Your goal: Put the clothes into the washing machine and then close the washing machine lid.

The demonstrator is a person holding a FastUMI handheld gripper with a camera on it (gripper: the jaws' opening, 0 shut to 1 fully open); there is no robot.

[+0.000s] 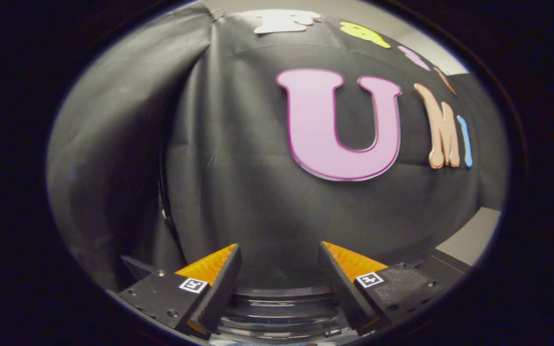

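Note:
My gripper [279, 254] points at the booth's black cloth wall, its two fingers spread apart with nothing between them. Low between the fingers lies a curved, glossy dark rim [277, 307] with a clear ring, seemingly part of the washing machine's lid or opening; I cannot tell which. I cannot make out any clothes from this angle.
The black cloth wall [238, 158] hangs close ahead, with a fold and a vertical gap to the left of the fingers. A pale surface [472, 235] and a dark edge [443, 264] lie beyond the right finger.

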